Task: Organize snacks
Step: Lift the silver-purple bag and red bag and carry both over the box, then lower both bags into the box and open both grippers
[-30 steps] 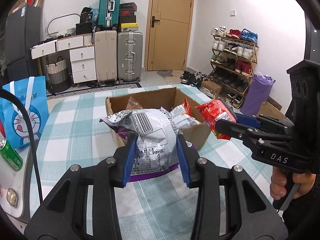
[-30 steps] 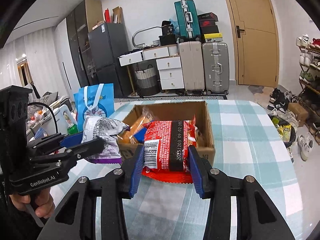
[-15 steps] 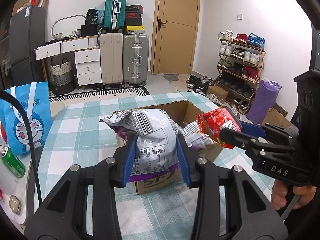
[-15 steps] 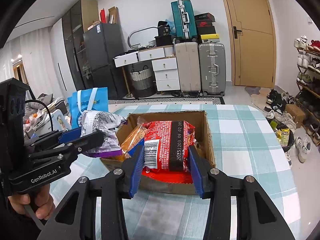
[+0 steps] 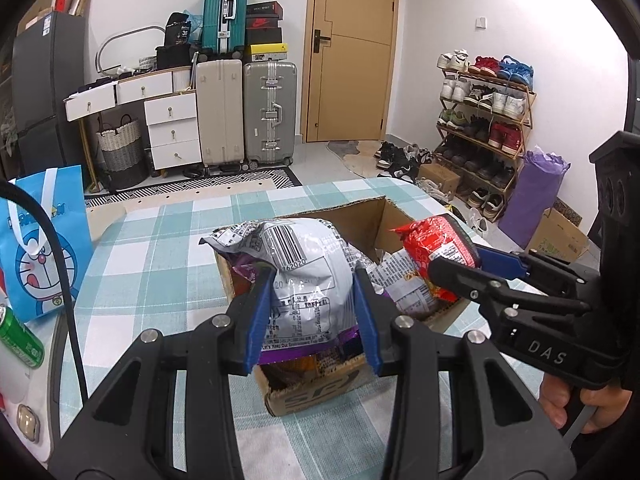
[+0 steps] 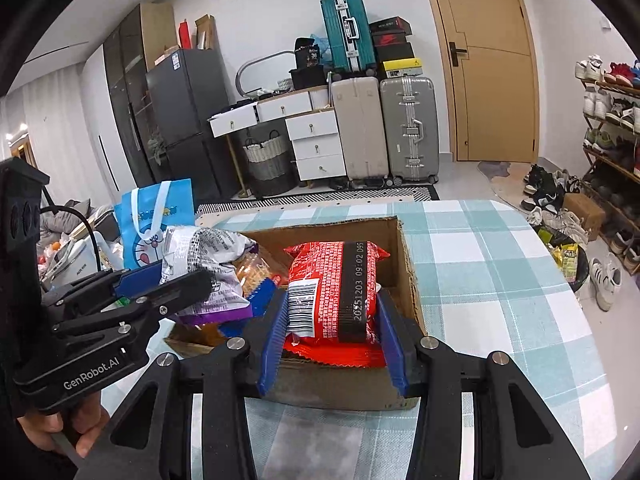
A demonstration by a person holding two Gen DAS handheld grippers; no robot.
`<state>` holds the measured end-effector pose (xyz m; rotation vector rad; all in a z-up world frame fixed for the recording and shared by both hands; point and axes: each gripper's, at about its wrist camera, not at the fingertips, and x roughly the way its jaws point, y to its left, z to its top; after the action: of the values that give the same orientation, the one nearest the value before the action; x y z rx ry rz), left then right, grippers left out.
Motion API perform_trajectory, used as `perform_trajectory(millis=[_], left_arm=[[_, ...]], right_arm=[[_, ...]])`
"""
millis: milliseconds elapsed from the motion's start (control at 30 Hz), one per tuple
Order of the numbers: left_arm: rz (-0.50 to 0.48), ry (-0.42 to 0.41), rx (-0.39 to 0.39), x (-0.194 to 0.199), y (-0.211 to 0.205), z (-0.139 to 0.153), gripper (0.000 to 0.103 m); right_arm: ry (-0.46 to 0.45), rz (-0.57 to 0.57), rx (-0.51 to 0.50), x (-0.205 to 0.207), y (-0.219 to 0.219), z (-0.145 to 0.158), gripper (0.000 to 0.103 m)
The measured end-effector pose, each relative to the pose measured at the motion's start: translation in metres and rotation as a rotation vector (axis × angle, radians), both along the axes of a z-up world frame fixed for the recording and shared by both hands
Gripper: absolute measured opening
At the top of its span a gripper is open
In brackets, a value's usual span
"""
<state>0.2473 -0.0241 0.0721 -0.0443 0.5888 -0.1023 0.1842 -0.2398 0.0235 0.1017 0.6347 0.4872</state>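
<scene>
My left gripper (image 5: 312, 312) is shut on a silver and purple snack bag (image 5: 300, 276), held above the near left part of an open cardboard box (image 5: 316, 396). My right gripper (image 6: 332, 336) is shut on a red snack pack (image 6: 332, 284) over the box's (image 6: 408, 256) near right side. In the left wrist view the right gripper (image 5: 452, 264) reaches in from the right with the red pack (image 5: 432, 240). The right wrist view has the left gripper (image 6: 172, 280) at the left with the silver bag (image 6: 204, 256). Other snack packets (image 5: 404, 284) lie inside the box.
The box rests on a table with a teal checked cloth (image 6: 500, 280). A blue cartoon gift bag (image 5: 40, 240) and a green can (image 5: 18, 338) stand at the table's left. Suitcases (image 5: 268, 112), drawers and a shoe rack (image 5: 484, 120) line the room beyond.
Both grippers moved forward with their snacks, from in front of the box to over its open top. The box now lies close under the fingers.
</scene>
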Motion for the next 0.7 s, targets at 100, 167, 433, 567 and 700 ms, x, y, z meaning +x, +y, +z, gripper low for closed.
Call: perform_trajectory(millis=[100, 167, 433, 567, 700], left_arm=[[-0.003, 0.006, 0.007, 0.011, -0.002, -0.005, 0.036], [-0.006, 0.015, 0.009, 0.018, -0.003, -0.01, 0.036], [-0.011, 0.048, 0.012, 0.044, -0.005, -0.029, 0.036], [-0.011, 0.052, 0.015, 0.057, -0.007, -0.035, 0.037], [-0.009, 0.045, 0.019, 0.058, -0.004, -0.038, 0.038]], right_arm=[[0.002, -0.005, -0.004, 0.007, 0.0, -0.004, 0.044], [0.005, -0.01, -0.01, 0.012, 0.001, -0.007, 0.044], [0.035, -0.02, 0.0, 0.028, -0.005, -0.021, 0.044], [0.039, -0.024, 0.006, 0.035, -0.006, -0.021, 0.044], [0.032, -0.021, 0.0, 0.032, -0.006, -0.019, 0.057]])
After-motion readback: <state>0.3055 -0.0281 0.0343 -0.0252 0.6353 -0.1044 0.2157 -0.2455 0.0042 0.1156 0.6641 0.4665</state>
